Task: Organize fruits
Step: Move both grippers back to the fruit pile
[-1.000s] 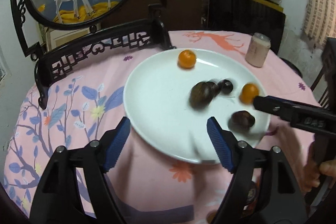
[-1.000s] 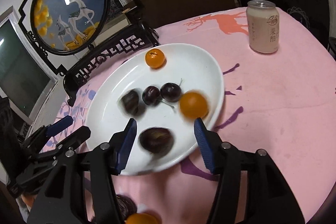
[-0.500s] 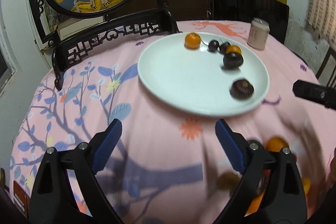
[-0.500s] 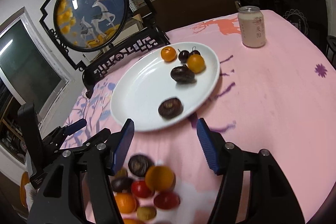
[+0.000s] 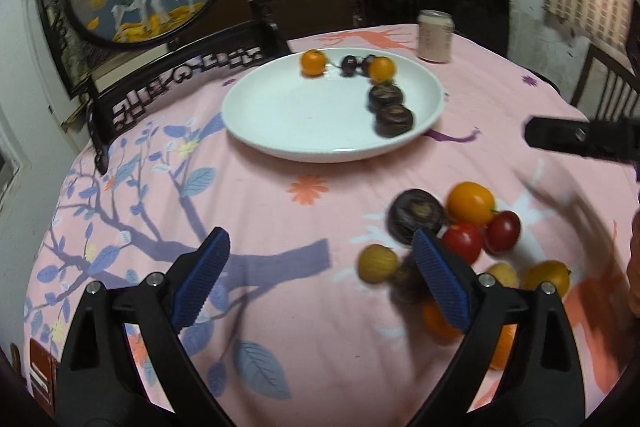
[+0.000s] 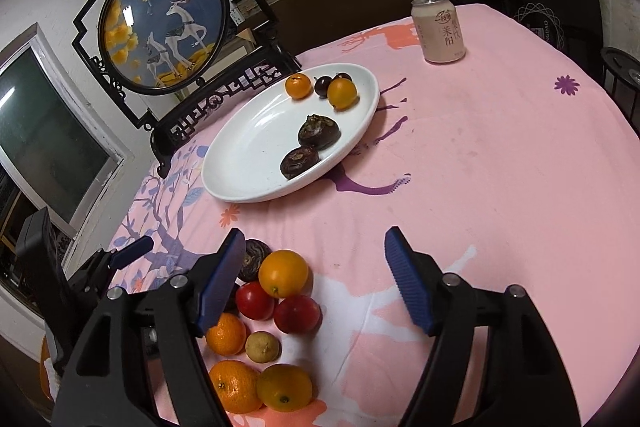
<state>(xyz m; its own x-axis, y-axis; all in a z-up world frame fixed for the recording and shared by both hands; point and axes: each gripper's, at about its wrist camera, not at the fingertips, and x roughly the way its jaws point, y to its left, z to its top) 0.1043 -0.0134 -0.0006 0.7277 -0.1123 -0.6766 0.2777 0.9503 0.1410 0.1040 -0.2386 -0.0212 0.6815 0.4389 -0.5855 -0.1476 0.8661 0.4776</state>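
The loose fruits point(image 6: 272, 327) are lying in a cluster on the pink tablecloth point(image 6: 480, 167) close in front of me, well short of the white plate point(image 6: 248, 163): an orange point(image 6: 283, 273) at the far edge of the heap, two red fruits point(image 6: 297, 313) just behind it touching each other, a small yellowish one point(image 6: 262, 346), more oranges nearest me, and a dark brown one point(image 6: 253, 259) partly hidden behind my right gripper's left finger. On the plate, further off, two dark brown fruits point(image 6: 319, 131) are sitting side by side near the right rim, and at the far rim two small oranges point(image 6: 298, 85) are flanking a pair of dark cherries point(image 6: 323, 85). I am holding my right gripper point(image 6: 316, 279) over the cloth just right of the heap; its jaws have just been opening and are gripping nothing, only bare cloth showing between them. My left gripper point(image 5: 320, 279) is hanging over the cloth to the left of the same heap, its jaws spread wide after opening and likewise empty, its right finger overlapping the fruits in view. Beyond the plate a pale drink can point(image 6: 438, 29) is standing upright, and a round deer screen point(image 6: 164, 27) in a black carved frame is rising at the table's far left edge.
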